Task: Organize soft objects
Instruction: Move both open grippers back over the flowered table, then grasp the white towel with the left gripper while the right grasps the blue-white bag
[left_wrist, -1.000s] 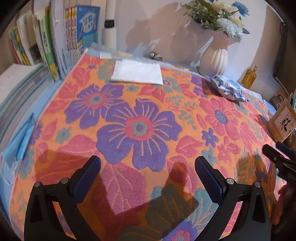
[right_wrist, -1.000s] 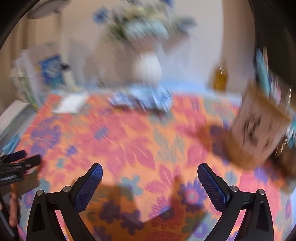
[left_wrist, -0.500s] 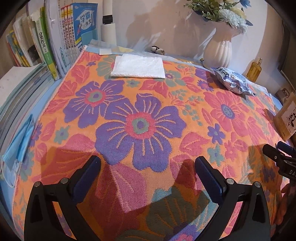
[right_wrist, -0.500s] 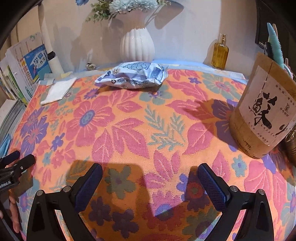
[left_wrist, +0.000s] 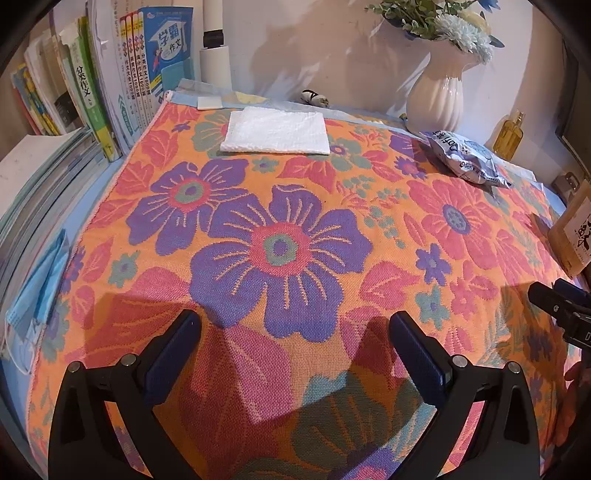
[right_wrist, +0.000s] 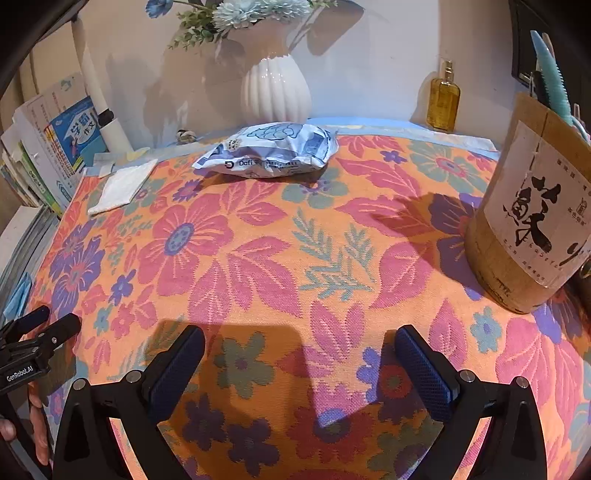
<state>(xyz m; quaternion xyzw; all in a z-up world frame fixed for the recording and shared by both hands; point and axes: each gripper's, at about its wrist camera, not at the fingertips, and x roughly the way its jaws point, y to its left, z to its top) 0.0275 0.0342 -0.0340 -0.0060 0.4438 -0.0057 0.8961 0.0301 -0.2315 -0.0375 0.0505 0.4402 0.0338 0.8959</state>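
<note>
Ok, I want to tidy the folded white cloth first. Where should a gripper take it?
Probably by its near edge, coming in low from the front with the left gripper. The folded white cloth lies flat on the flowered towel, so only a thin edge offers anything to pinch.

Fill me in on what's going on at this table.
A person holds a two-finger tool in each hand over a floral cloth. The left tool and right tool are both open and hold nothing. A folded white towel lies at the cloth's far edge near the books, and a soft packet lies in front of the vase. Neither is being touched.
</note>
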